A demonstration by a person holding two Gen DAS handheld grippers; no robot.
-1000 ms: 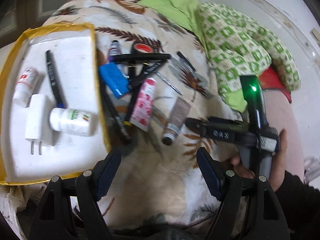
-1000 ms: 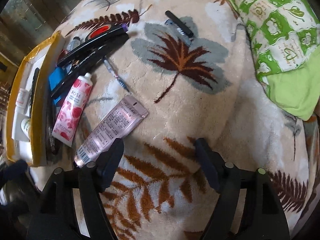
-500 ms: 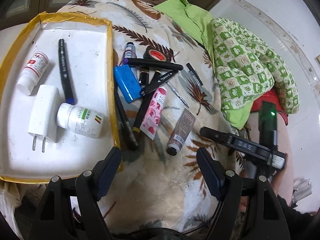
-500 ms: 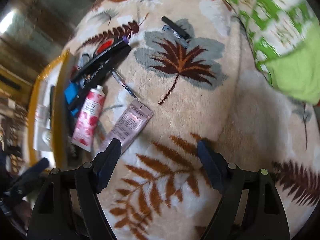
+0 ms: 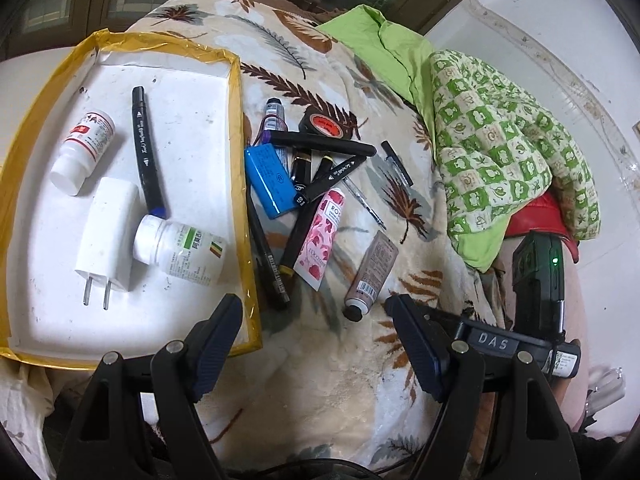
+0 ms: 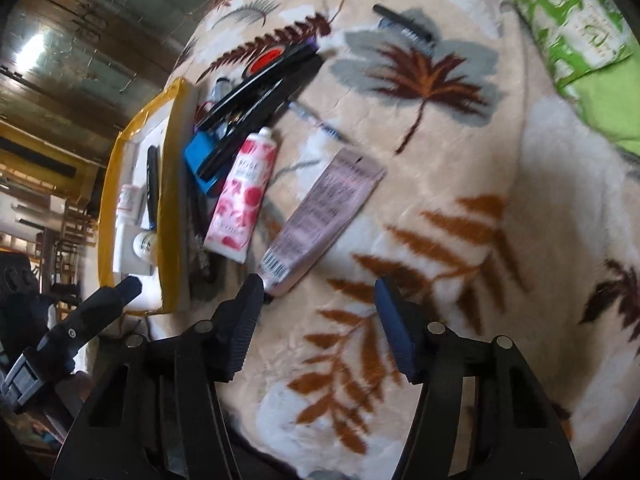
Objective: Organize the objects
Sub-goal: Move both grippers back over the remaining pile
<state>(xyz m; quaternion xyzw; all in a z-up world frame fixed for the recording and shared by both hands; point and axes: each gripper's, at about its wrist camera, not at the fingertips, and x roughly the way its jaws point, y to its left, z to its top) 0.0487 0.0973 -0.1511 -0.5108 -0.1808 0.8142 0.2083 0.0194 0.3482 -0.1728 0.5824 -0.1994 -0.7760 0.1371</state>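
Right tool (image 6: 320,320) is wide open and empty just short of the mauve squeeze tube (image 6: 320,220) beside the yellow-rimmed white tray (image 6: 170,200), so it should straddle the capped end squarely before pinching; left tool (image 5: 316,344) also open, idle.

tray (image 5: 236,128): yellow-rimmed, holds bottles | tubes (image 5: 372,272), markers (image 5: 324,146): apparently loose on blanket

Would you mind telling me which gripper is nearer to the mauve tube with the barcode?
Right. The right gripper hangs open just short of the mauve tube's cap end, its left finger beside it. The left gripper, also open, sits farther back, nearer the tray.
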